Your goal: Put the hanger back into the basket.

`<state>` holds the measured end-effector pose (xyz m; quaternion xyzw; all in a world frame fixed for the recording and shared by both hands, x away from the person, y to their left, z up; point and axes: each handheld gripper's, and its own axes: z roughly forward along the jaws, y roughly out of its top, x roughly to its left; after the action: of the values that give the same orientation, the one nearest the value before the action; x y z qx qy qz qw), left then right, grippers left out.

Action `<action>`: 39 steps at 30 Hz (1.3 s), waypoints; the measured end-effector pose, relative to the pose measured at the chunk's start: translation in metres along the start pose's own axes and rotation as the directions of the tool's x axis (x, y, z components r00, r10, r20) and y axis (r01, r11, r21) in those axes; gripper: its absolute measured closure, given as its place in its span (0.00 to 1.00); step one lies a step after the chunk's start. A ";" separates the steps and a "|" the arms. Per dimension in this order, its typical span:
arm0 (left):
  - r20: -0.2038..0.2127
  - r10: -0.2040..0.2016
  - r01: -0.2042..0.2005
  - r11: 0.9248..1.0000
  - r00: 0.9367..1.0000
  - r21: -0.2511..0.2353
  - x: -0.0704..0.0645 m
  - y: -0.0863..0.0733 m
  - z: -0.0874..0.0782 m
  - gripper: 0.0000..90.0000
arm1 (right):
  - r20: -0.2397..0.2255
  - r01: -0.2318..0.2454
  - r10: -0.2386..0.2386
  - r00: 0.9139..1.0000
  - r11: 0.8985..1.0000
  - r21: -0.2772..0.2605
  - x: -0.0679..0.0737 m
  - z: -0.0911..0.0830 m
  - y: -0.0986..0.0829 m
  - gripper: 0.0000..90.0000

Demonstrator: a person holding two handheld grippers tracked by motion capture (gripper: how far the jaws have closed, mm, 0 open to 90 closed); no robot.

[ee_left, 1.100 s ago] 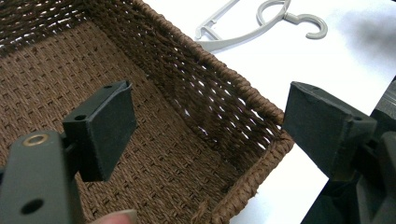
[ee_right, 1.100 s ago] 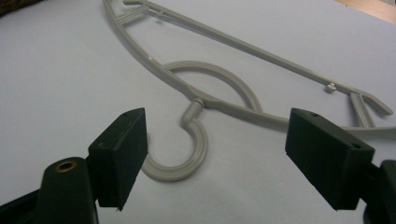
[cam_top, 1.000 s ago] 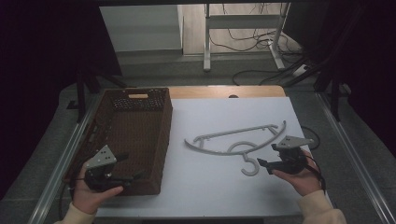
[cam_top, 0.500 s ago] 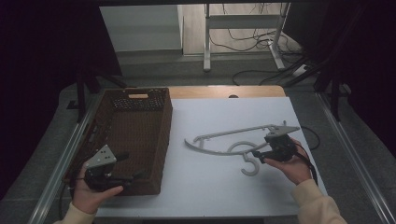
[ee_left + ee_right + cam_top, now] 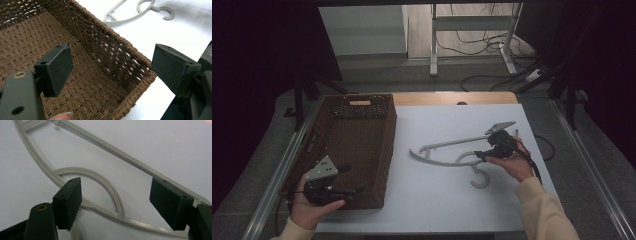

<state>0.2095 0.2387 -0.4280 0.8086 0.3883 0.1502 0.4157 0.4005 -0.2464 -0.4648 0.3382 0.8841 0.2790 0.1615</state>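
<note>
The grey hanger [image 5: 447, 152] lies flat on the white table [image 5: 437, 200], just right of the brown basket [image 5: 377, 150]. The right gripper [image 5: 478, 154] sits over its middle, and the right gripper view shows the jaws spread wide around the hanger's inner arch, not clamped. The left gripper [image 5: 354, 187], also released, hovers at the basket's near right corner; its own view looks into the woven inside.

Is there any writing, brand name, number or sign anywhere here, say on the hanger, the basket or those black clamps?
None can be read.
Grey hanger: plain plastic, no mark seen, even close up in the right gripper view.
Brown woven basket: no tag or label seen.
Left gripper and right gripper: bare black jaws with small holes, no lettering.
White table cover: blank.
</note>
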 end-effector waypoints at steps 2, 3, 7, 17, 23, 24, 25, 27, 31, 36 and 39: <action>0.001 0.004 -0.004 1.000 1.000 0.000 -0.001 0.000 0.000 0.19 | -0.007 0.017 -0.017 1.000 0.999 0.034 -0.002 0.008 0.004 0.30; 0.001 0.004 -0.004 1.000 1.000 0.000 -0.001 0.000 0.000 0.19 | -0.007 0.016 -0.016 1.000 0.999 0.039 -0.003 0.010 0.004 0.30; 0.000 0.004 -0.004 1.000 1.000 0.001 -0.001 0.000 0.000 0.19 | -0.003 0.016 -0.016 1.000 0.996 0.085 -0.007 0.020 0.004 0.32; -0.001 0.004 -0.004 1.000 1.000 0.004 -0.001 0.000 0.001 0.19 | -0.005 0.048 -0.048 0.999 0.979 0.200 -0.009 0.042 0.006 0.47; -0.004 0.002 -0.002 1.000 1.000 0.001 -0.001 -0.001 0.000 0.19 | -0.031 0.053 -0.048 0.998 0.971 0.233 -0.009 0.047 0.007 0.57; -0.004 0.002 -0.002 1.000 1.000 0.001 0.000 -0.001 0.000 0.19 | -0.035 0.050 -0.043 0.998 0.970 0.238 -0.010 0.047 0.007 0.58; -0.004 0.001 -0.001 1.000 1.000 0.002 0.000 -0.001 0.000 0.19 | -0.045 0.049 -0.039 0.998 0.970 0.238 -0.011 0.047 0.007 0.61; -0.004 0.002 -0.002 1.000 1.000 0.002 0.000 -0.001 0.000 0.19 | -0.074 0.042 -0.024 0.997 0.968 0.246 -0.012 0.047 0.008 0.67; -0.004 0.005 -0.005 1.000 1.000 0.004 -0.001 -0.001 0.000 0.20 | -0.093 0.045 -0.021 0.995 0.964 0.262 -0.012 0.048 0.010 0.72; -0.007 0.006 -0.005 1.000 1.000 0.001 -0.001 -0.001 -0.001 0.20 | -0.118 0.069 -0.036 0.992 0.954 0.291 -0.015 0.049 0.014 0.80; -0.008 0.005 -0.005 1.000 1.000 0.001 -0.001 -0.001 -0.001 0.20 | -0.133 0.071 -0.033 0.991 0.954 0.291 -0.018 0.049 0.013 0.83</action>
<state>0.2074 0.2390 -0.4281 0.8092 0.3880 0.1540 0.4134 0.4436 -0.2320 -0.4935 0.3168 0.9329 0.1603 0.0603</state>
